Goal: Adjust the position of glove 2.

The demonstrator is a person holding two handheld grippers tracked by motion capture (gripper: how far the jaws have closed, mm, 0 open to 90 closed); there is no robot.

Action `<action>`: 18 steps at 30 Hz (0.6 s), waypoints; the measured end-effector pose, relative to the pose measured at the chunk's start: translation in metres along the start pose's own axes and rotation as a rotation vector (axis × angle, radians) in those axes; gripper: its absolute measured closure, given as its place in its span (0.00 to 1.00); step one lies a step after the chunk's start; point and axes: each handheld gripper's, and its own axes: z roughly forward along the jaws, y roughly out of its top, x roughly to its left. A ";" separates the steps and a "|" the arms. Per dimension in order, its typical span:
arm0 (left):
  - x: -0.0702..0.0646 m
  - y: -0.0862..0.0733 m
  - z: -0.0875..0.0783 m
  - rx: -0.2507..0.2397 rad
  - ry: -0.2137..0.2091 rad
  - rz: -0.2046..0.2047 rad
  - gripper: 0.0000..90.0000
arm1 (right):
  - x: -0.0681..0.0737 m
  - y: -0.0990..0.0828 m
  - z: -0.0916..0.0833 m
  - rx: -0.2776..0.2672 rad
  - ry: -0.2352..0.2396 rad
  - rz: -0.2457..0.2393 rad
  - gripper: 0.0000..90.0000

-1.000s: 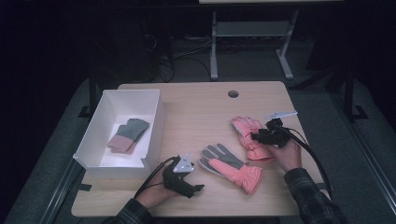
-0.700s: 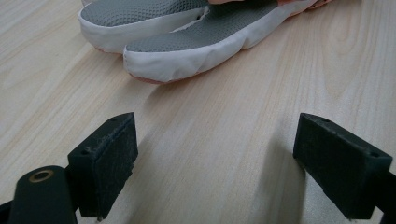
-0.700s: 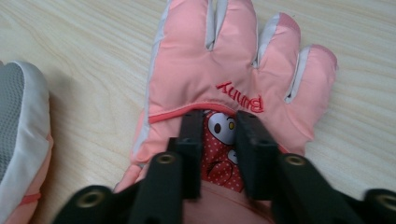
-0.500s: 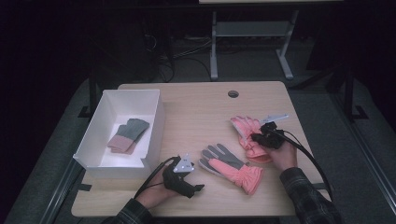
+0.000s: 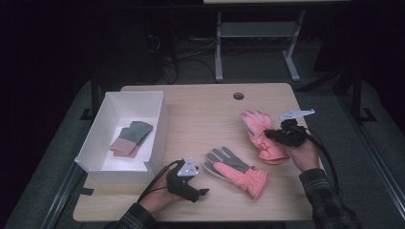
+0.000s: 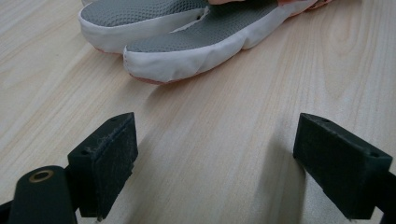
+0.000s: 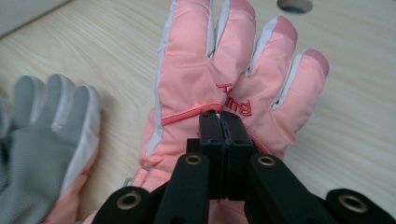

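Light wood-grain tabletop (image 5: 205, 114) carries a white open rectangular box (image 5: 107, 119) at the person's left. Inside it lies a small glove with a grey palm and pink cuff (image 5: 131, 138), flat on the box floor.

Left tool (image 5: 200, 192): held low at the near edge of the tabletop, hand (image 5: 160, 193) wrapped around the body from below, forearm entering from the bottom edge. It points right, toward the padded pink ski glove lying palm up with its grey palm showing (image 5: 236, 171). In the left gripper view the jaws stand wide apart over bare wood, nothing between them; the grey fingertips with white piping (image 6: 187, 46) lie just ahead, apart from the jaws.

Right tool (image 5: 267, 135): held at the right side of the tabletop, hand (image 5: 301, 152) behind it, plaid sleeve (image 5: 325, 200) coming in from the lower right. It points left onto the second padded pink ski glove, back side up, with white finger seams and red lettering (image 5: 260, 136). In the right gripper view the jaws are pressed together, pinching a fold of this glove's pink fabric (image 7: 219, 84) at the back of the hand, just below the fingers. The glove rests on the tabletop, fingers pointing away from the person.

The two pink gloves lie near each other, not touching in the high view.
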 end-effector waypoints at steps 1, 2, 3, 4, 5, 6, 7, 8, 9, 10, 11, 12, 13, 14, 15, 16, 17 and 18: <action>0.000 0.000 0.000 -0.002 0.000 0.000 0.15 | 0.001 0.002 -0.006 -0.012 0.009 -0.011 0.99; 0.000 0.000 0.000 -0.004 0.001 0.001 0.15 | 0.002 0.004 -0.011 -0.022 0.021 -0.017 0.99; 0.000 0.000 0.000 -0.006 0.003 0.005 0.15 | 0.004 0.006 -0.015 -0.029 0.031 -0.025 0.99; 0.000 0.000 0.000 -0.006 0.003 0.004 0.15 | 0.006 0.007 -0.019 -0.033 0.040 -0.035 0.99; 0.000 0.000 0.001 -0.007 0.001 -0.003 0.15 | 0.008 0.008 -0.021 -0.034 0.049 -0.041 0.99; 0.000 0.000 0.001 -0.007 0.001 -0.002 0.15 | 0.011 0.009 -0.023 -0.033 0.059 -0.050 0.99; 0.000 0.000 0.001 -0.007 0.001 -0.002 0.15 | 0.013 0.010 -0.024 -0.034 0.070 -0.056 0.99; 0.000 0.000 0.001 -0.007 0.001 -0.002 0.15 | 0.015 0.011 -0.025 -0.036 0.083 -0.056 0.99; 0.000 0.000 0.001 -0.007 0.001 -0.001 0.15 | 0.017 0.011 -0.026 -0.036 0.096 -0.064 0.99; 0.000 0.000 0.001 -0.007 0.002 0.000 0.14 | 0.019 0.012 -0.026 -0.038 0.110 -0.079 0.99; 0.000 0.000 0.001 -0.007 0.002 0.001 0.15 | 0.022 0.013 -0.026 -0.037 0.125 -0.087 0.99; 0.000 0.000 0.000 -0.007 0.004 0.006 0.15 | 0.025 0.014 -0.026 -0.032 0.141 -0.094 0.99; 0.000 0.000 0.000 -0.007 0.003 0.004 0.15 | 0.028 0.015 -0.027 -0.029 0.148 -0.107 0.99; 0.000 0.000 0.000 -0.007 0.003 0.004 0.15 | 0.032 0.016 -0.026 -0.027 0.160 -0.122 0.99; 0.000 0.000 0.001 -0.008 0.003 0.003 0.15 | 0.035 0.017 -0.027 -0.023 0.175 -0.131 0.99; 0.000 0.000 0.001 -0.008 0.003 0.003 0.15 | 0.039 0.018 -0.027 -0.025 0.193 -0.145 0.98; 0.000 0.000 0.000 -0.008 0.004 0.004 0.15 | 0.043 0.019 -0.027 -0.023 0.212 -0.151 0.99; 0.000 0.000 0.001 -0.009 0.002 -0.005 0.15 | 0.046 0.020 -0.027 -0.018 0.232 -0.164 0.99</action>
